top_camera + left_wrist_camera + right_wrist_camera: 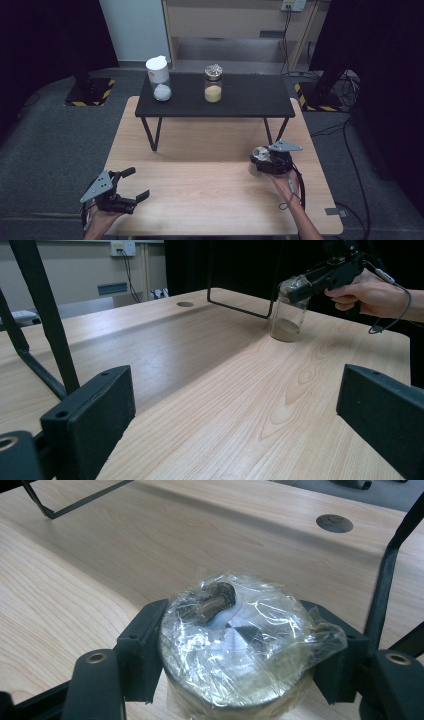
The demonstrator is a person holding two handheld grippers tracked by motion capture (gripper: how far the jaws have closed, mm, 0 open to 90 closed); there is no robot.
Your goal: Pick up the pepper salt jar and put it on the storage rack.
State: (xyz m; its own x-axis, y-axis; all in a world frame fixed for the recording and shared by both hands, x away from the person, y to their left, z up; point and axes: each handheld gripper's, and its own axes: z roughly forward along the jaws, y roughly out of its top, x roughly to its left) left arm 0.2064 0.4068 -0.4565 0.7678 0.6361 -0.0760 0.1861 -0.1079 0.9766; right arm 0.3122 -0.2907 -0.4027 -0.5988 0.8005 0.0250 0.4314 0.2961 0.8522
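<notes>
Low at the right of the frame, the right tongs (261,161) clamp the top of a small clear glass jar with a film-wrapped lid (258,156), which stands on the pale wooden counter (210,190). At the lower left, the left tongs (135,184) gape wide above the counter's near edge, holding nothing. On the black metal-legged shelf (250,97) at upper centre stand a white-capped jar of white powder (160,78) and a foil-topped jar of yellow grains (213,83), well apart.

jar (235,650) base cut off below, contents under wrinkled film perhaps unreadable
</notes>
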